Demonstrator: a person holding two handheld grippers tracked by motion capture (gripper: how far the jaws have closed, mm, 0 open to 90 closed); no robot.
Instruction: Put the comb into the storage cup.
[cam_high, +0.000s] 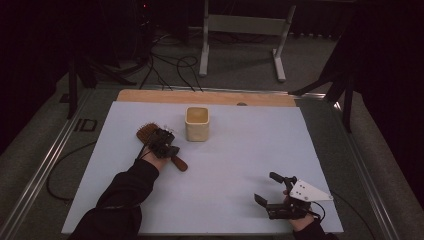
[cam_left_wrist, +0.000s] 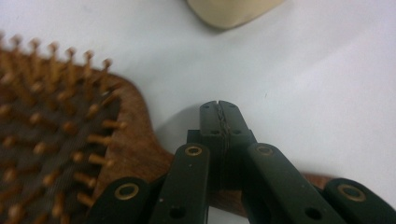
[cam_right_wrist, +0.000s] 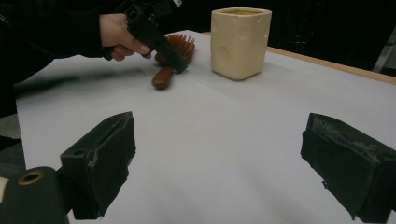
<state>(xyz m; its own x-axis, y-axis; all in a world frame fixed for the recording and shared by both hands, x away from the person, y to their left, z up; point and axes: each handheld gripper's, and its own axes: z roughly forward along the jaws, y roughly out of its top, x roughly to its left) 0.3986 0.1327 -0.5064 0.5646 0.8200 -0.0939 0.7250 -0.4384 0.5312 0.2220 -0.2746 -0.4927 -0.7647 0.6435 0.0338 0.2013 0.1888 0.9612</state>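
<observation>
A wooden hairbrush (cam_high: 146, 133) lies on the white sheet (cam_high: 240, 150), bristles up, with its handle toward the near right. My left gripper (cam_high: 167, 140) hangs over the brush's neck. Its jaws are shut together with nothing between them (cam_left_wrist: 219, 106), and the tips sit just past the edge of the brush (cam_left_wrist: 70, 140). In the right gripper view the left gripper (cam_right_wrist: 175, 65) touches down beside the brush (cam_right_wrist: 180, 46). A cream square cup (cam_high: 197, 123) stands upright just right of the brush. My right gripper (cam_high: 267, 188) rests open near the front right, far from both; (cam_right_wrist: 224, 154) marks it.
The sheet covers a wooden table (cam_high: 150, 95) with metal rails along its sides. Cables (cam_high: 170, 70) and a white stand (cam_high: 240, 30) are on the floor beyond the far edge. Bare sheet stretches between the cup (cam_right_wrist: 240, 42) and my right gripper.
</observation>
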